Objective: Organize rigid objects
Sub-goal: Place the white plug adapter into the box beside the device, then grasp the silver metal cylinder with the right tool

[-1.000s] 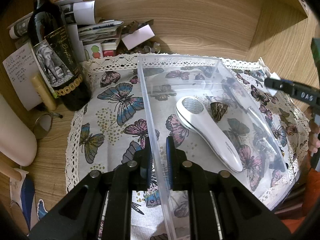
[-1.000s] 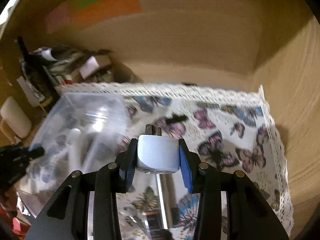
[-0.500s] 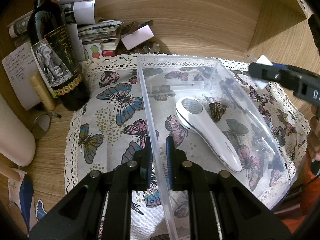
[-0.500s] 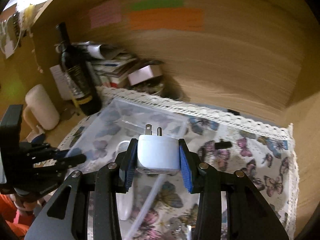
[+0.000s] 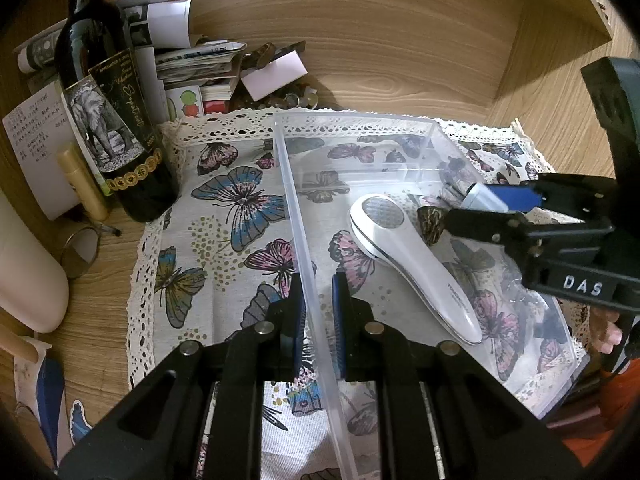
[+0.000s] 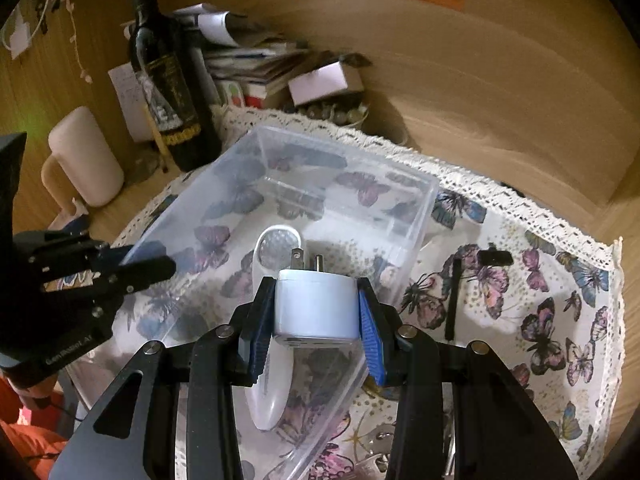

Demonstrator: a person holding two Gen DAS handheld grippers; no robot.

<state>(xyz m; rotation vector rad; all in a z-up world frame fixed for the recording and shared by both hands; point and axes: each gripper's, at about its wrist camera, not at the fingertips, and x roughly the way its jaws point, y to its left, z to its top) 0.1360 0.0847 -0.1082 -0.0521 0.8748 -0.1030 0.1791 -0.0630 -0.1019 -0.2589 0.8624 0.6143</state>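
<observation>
Right now the left gripper (image 5: 318,312) pinches the near side wall of the clear plastic bin (image 5: 298,216), jaws nearly closed with only the thin wall between them. Over the bin, at about three o'clock in the left wrist view, the right gripper (image 6: 316,312) clamps a white plug adapter (image 6: 316,304), prongs pointing forward. Inside the bin lie a white handheld device (image 5: 412,260) and, just beside its head, a small dark object (image 5: 432,222), possibly a shell. At ten o'clock, a wine bottle (image 5: 116,128) stands off the butterfly cloth (image 5: 224,208).
</observation>
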